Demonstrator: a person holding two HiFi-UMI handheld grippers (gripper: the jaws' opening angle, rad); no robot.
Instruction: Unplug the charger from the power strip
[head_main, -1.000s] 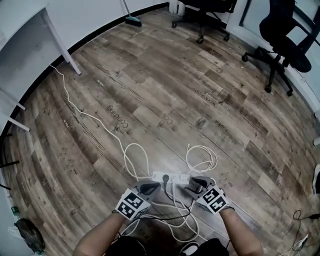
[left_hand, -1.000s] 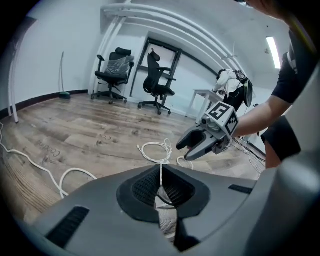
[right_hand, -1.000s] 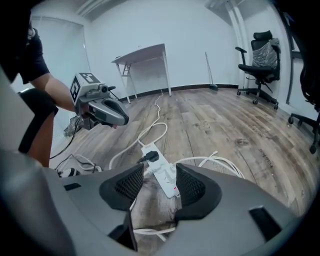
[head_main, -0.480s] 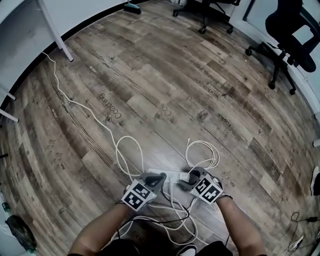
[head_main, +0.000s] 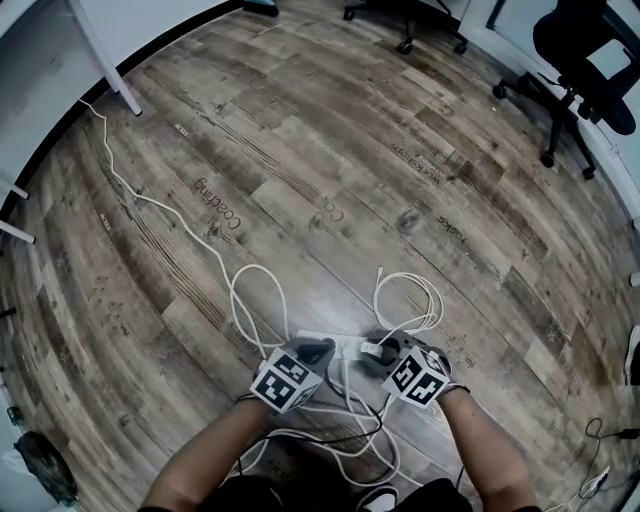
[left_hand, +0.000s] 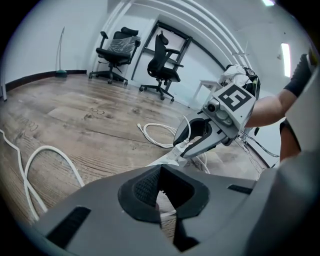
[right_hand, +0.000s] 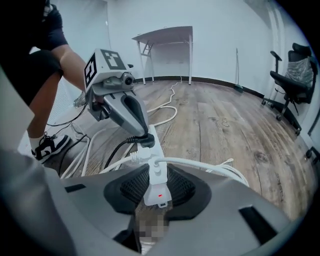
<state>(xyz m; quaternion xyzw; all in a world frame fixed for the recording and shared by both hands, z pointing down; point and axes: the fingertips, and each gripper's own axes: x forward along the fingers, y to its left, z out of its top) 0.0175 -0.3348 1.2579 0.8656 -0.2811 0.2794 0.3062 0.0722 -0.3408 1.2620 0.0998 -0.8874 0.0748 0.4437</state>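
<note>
A white power strip (head_main: 338, 347) lies on the wood floor with a white charger (right_hand: 150, 155) and a black plug (right_hand: 142, 140) in it. The charger's white cable (right_hand: 210, 165) runs off right to a coil (head_main: 408, 302). My right gripper (head_main: 378, 355) straddles the strip's near end (right_hand: 156, 192), the end with a red light. Its jaws are closing, and the pads meet the strip's sides. My left gripper (head_main: 315, 353) has its fingertips (right_hand: 137, 127) down on the black plug. Whether they pinch it is hidden.
White and black cables (head_main: 345, 440) tangle on the floor between my arms, and a long white cord (head_main: 215, 260) trails toward a white desk leg (head_main: 105, 65). Office chairs (head_main: 585, 60) stand far right. A shoe (right_hand: 50, 147) is close to the strip.
Both grippers have come down onto the power strip. The right jaws have narrowed around the strip's end.
</note>
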